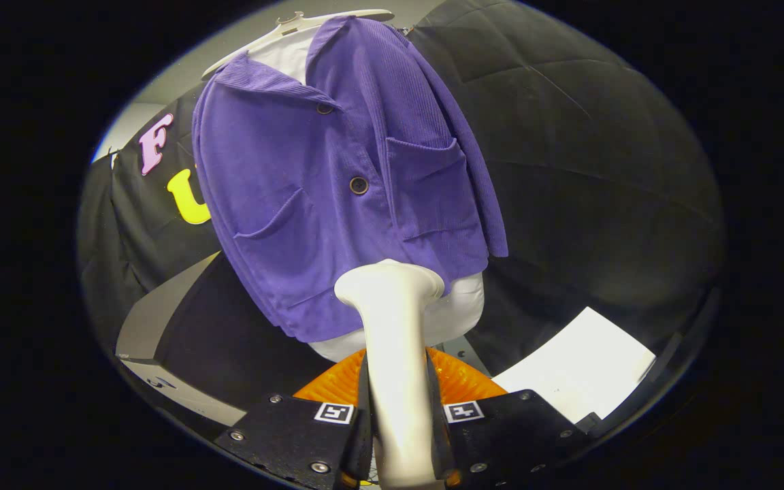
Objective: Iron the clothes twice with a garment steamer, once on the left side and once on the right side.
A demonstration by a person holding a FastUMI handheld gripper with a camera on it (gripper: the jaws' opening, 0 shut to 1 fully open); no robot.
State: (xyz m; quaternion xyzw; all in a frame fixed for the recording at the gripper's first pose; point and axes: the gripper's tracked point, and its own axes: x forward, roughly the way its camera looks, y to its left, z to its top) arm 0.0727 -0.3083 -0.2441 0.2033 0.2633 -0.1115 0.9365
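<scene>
The booth is walled with black quilted cloth (569, 150), which hangs behind and to both sides of everything else. Low down, a dark counter (229, 340) with a pale grey edge runs under the garment.

One purple corduroy jacket (337, 204) hangs on one white hanger (297, 24) in front of the cloth, beyond the tool. It has a turned-down collar, two patch pockets and two dark buttons that show, one near the collar and one at mid-chest. The jacket is worn over one white shirt (456, 309), whose collar peeks out at the neck and whose hem shows below the jacket's lower edge.

One white sheet of paper (579, 361) lies flat on the surface beside the tool, well apart from the jacket.

One orange ribbed piece (456, 381) sits just ahead of the fingers, behind the steamer's neck.

One cream garment steamer (392, 354) stands upright between the two fingers, its flared head just in front of the jacket's bottom hem; whether it touches the fabric cannot be told.

The tool (397, 435) is closed narrowly, both black fingers pressed against the steamer's handle, each carrying one small square marker.
</scene>
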